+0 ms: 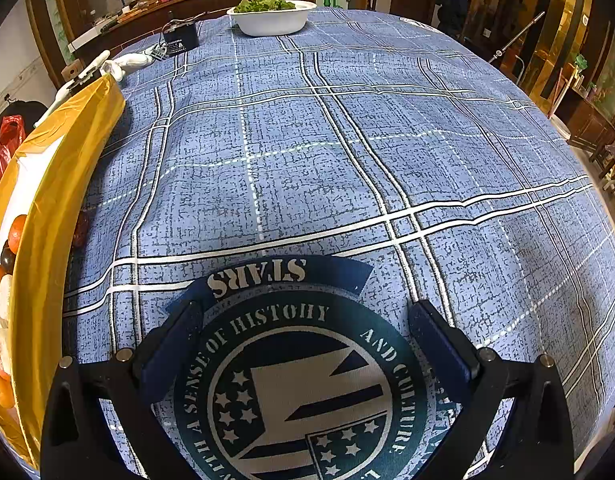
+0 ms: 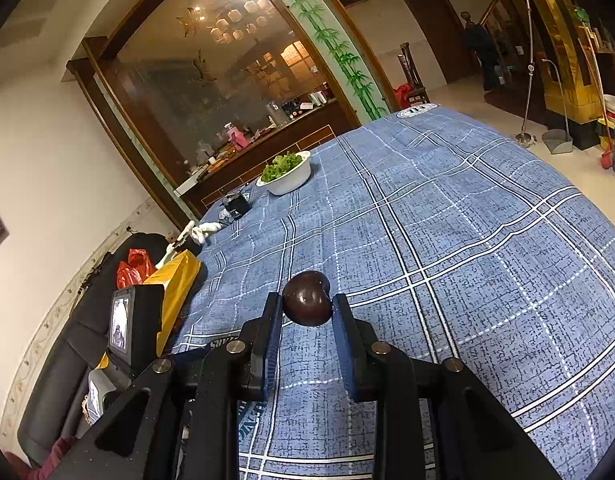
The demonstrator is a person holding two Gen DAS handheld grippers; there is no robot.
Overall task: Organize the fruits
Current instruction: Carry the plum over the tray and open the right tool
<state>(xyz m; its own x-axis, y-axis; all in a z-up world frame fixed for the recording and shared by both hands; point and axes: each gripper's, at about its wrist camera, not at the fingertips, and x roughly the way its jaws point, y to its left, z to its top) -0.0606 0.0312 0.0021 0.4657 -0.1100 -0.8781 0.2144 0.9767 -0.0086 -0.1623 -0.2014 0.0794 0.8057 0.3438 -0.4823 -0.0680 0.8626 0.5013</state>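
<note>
**Dark fruit pinched in the right tool, box waiting at the left**

Left wrist view: your left tool [image 1: 303,344] hangs with its fingers spread wide and nothing between them, only the round printed emblem on the blue checked cloth of the desk [image 1: 347,140]. At the far left edge sits the yellow box [image 1: 47,208], its white inside holding several orange fruits [image 1: 16,233] and at least one dark one among pale pieces you cannot identify. A small reddish thing lies on the cloth just outside the box wall; what it is cannot be told. A white bowl [image 1: 273,20] of greens stands well apart at the far side.

Right wrist view: your right tool [image 2: 307,304] is pinching a dark fruit [image 2: 307,298], glossy, brownish-purple and roundish with a dent at its top right. The pads meet it on its two opposite sides, about at its widest part, and it appears lifted clear of the cloth. The box [image 2: 175,284] shows to the left, near the desk edge.

Handling, as a judgement: the fruit looks small and light, so weight is no worry. Its skin shines, so it is probably smooth and could slip or roll out of a shallow grip. It may bruise if squeezed hard. Hold across the middle, firmly but gently, and avoid the dented end.
</note>
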